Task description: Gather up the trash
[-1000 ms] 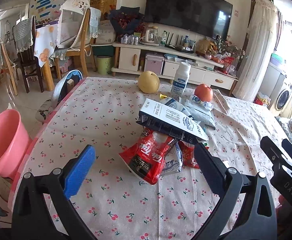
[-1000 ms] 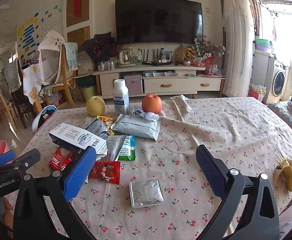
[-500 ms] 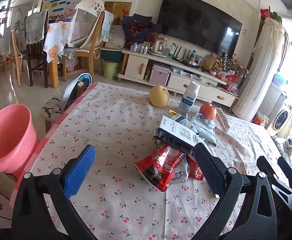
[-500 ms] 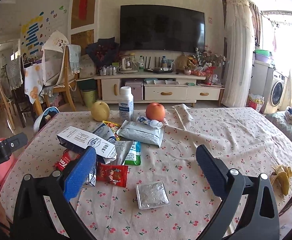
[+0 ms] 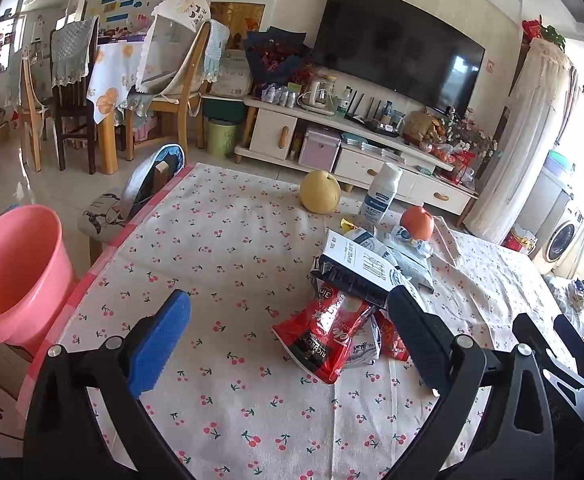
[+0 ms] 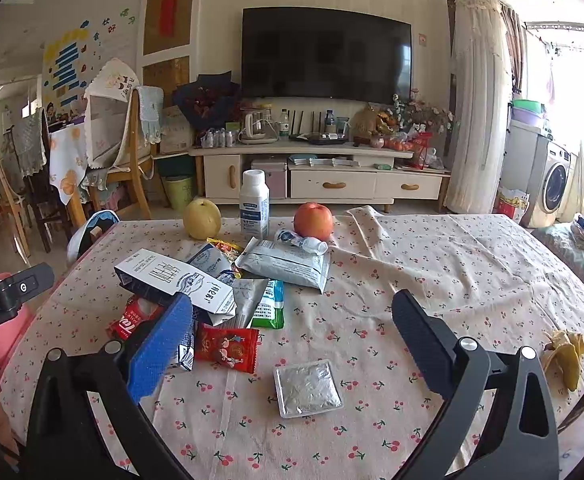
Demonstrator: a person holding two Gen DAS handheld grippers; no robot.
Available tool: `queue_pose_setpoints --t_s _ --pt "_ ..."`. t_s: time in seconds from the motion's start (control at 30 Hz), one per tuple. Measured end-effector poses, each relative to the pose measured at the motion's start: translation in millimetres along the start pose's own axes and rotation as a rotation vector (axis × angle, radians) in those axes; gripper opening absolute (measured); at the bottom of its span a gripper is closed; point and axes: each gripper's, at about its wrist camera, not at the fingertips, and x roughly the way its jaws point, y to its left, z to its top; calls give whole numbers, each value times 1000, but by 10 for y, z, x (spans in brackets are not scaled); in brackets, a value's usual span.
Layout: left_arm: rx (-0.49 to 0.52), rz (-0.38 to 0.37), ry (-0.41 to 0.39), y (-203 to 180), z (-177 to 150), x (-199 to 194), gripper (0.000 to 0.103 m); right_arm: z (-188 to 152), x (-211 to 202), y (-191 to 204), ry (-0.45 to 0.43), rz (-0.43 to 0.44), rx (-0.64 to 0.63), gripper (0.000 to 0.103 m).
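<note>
Above the cherry-print tablecloth, both grippers hang spread wide with nothing between their fingers.

Left gripper sits over the cloth's left part, just left of the white carton, with the pink bucket beyond the table edge further left. Right gripper hovers in front of the carton, above the silver foil packet. Under and around the carton lies the trash pile: a red snack bag, a red sachet, a green-and-white pouch, a grey pouch. Behind the carton stand a pear, a white bottle and an apple; a banana peel lies well to its right.
</note>
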Motion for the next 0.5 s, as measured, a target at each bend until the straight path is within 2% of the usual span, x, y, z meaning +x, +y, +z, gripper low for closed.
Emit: queue_pose_setpoints --t_s 0.5 --pt "47 7 -7 -70 -72 69 99 -34 73 -56 21 6 8 99"
